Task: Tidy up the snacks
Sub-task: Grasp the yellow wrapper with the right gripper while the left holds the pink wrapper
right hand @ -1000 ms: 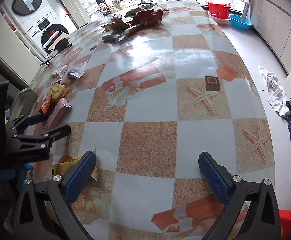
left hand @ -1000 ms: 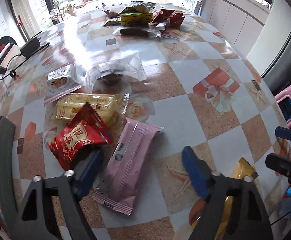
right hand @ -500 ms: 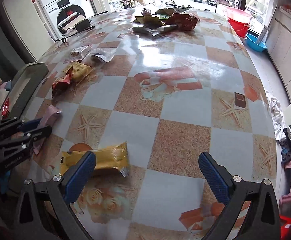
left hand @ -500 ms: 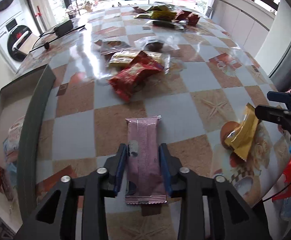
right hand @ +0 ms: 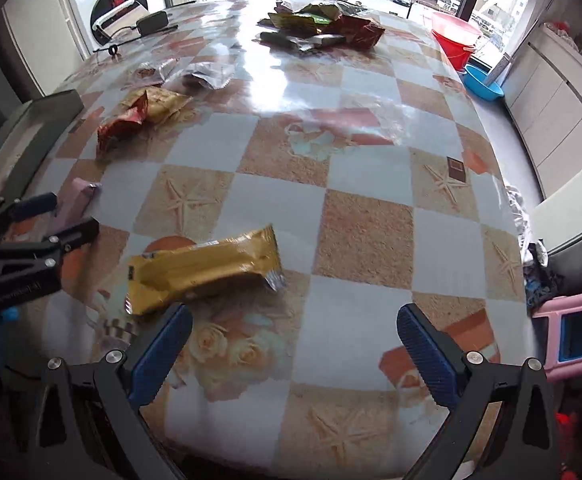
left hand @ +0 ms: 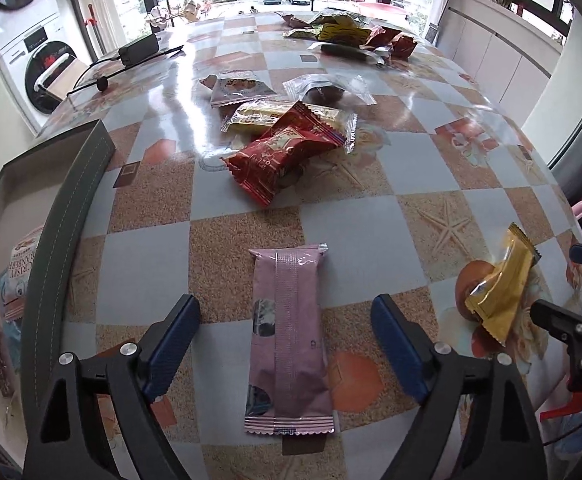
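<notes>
A: So, from the left side: the grey box [left hand: 71,216] at the table edge already holds some packets, a blue-white one and a red one. I judge that part of the sorting is done.

B: And your left gripper [left hand: 287,344]?

A: Its jaws have just been opening. They stand wide apart now, and the pink bar [left hand: 289,336] lies flat on the table [left hand: 371,216] between them, touching neither pad. You dragged it close to you, but it is not in the box yet.

B: What is further right?

A: The red packet [left hand: 279,156] leans on a pale yellow packet [left hand: 291,114] near the middle, with two clear wrappers behind, and a far pile [left hand: 347,36] sits near the window. All of these are left to do. Then the yellow bar [right hand: 207,268] lies just beside the left finger of your right gripper [right hand: 295,348], which is released and holds nothing.

B: Anything you cannot see?

A: Yes. The box is cut off by the frame, so I cannot tell how full it is. The far pile is too small to count, and what the clear wrappers contain is hard to make out.
</notes>
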Tool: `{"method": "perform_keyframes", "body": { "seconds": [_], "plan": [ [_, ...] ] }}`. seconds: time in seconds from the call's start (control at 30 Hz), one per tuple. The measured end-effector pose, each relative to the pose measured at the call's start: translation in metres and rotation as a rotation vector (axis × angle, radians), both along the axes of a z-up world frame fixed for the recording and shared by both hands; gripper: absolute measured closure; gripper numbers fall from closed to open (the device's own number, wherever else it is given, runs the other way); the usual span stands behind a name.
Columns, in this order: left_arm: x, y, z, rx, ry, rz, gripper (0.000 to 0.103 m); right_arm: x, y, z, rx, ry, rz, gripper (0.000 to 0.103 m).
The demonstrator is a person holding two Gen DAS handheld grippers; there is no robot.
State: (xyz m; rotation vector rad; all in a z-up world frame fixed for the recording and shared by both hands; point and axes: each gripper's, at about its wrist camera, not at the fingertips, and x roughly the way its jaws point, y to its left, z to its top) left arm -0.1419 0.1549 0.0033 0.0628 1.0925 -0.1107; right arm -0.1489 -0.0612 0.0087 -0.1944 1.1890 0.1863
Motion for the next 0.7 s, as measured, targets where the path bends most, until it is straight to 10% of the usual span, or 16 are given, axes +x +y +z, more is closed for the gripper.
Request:
{"method": "perform_keyframes", "body": {
  "seconds": [0.23,0.4,0.6,0.7],
  "plan": [
    [0.002,-0.001,-0.003,0.004,0.045,0.003,0.0,0.053,0.002,-0.013,0.027,0.032,-0.092,0.0],
    [-0.004,0.0,-0.005,-0.001,0.006,0.0,0.0,0.054,-0.005,0.005,0.245,0.073,-0.173,0.0],
    [-0.008,0.0,-0.004,-0.002,-0.011,0.0,0.0,0.062,0.026,0.017,-0.005,-0.062,0.006,0.0],
    [-0.008,0.0,-0.004,-0.002,-0.016,0.008,0.0,0.084,0.013,0.022,0.027,-0.089,-0.056,0.0]
  ]
}}
